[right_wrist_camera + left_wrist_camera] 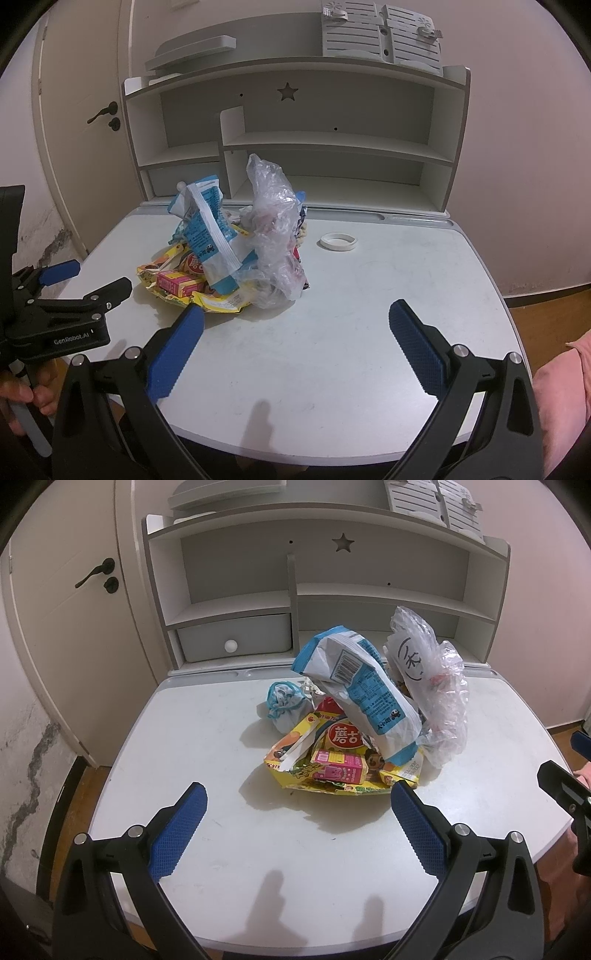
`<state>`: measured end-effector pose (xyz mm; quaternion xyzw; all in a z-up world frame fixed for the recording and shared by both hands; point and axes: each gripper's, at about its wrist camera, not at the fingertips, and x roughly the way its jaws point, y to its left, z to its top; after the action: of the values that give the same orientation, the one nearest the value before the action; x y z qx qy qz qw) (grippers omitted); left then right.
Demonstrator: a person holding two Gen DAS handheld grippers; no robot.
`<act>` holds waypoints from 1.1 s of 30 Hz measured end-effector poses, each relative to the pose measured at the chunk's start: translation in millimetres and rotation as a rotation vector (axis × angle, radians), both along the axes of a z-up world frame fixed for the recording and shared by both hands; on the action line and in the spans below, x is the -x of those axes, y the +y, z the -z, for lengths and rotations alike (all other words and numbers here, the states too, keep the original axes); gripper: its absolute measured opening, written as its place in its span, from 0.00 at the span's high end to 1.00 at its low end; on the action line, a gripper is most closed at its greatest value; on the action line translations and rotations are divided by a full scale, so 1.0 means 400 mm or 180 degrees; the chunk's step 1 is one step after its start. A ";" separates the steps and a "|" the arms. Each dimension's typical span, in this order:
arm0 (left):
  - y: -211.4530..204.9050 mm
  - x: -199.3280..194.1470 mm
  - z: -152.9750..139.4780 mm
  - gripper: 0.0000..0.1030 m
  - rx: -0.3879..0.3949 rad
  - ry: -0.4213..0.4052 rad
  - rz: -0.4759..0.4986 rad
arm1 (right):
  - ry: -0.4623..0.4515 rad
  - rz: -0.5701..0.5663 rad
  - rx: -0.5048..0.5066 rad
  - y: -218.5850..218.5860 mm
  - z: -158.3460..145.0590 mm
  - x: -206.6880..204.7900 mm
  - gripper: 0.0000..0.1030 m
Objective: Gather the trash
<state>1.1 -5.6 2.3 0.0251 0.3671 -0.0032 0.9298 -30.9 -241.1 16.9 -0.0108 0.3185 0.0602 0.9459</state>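
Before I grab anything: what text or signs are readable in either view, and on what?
"GenRobot.AI": on the left claw's black body.
"蘑古": red circle on the yellow snack wrapper; further characters hidden.
One handwritten character in a circle: clear plastic bag.
Barcode and fine print on the blue-and-white snack bag: too small.
Pink carton: unreadable.

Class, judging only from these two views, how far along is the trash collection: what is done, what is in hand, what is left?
Done: nothing visibly. The wrappers sit in one pile: blue snack bag, clear plastic bag, yellow wrapper, pink carton. In hand: nothing; the left hand-held gripper and right hand-held gripper are open and empty. Left: the whole pile, perhaps also the tape ring.
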 end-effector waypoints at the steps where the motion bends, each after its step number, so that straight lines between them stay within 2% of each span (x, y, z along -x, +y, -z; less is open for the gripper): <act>1: 0.001 0.001 0.001 0.06 0.0001 0.0000 0.0000 | 0.0002 0.0000 -0.0003 0.000 0.000 0.000 0.06; 33: 0.008 0.005 0.006 0.06 0.0016 0.0028 -0.0010 | 0.0022 0.0000 -0.0001 -0.005 -0.001 0.002 0.06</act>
<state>-0.9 -2.4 0.0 0.0222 0.3713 -0.0028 0.9283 -31.6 -243.0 17.3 -0.0104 0.3218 0.0604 0.9448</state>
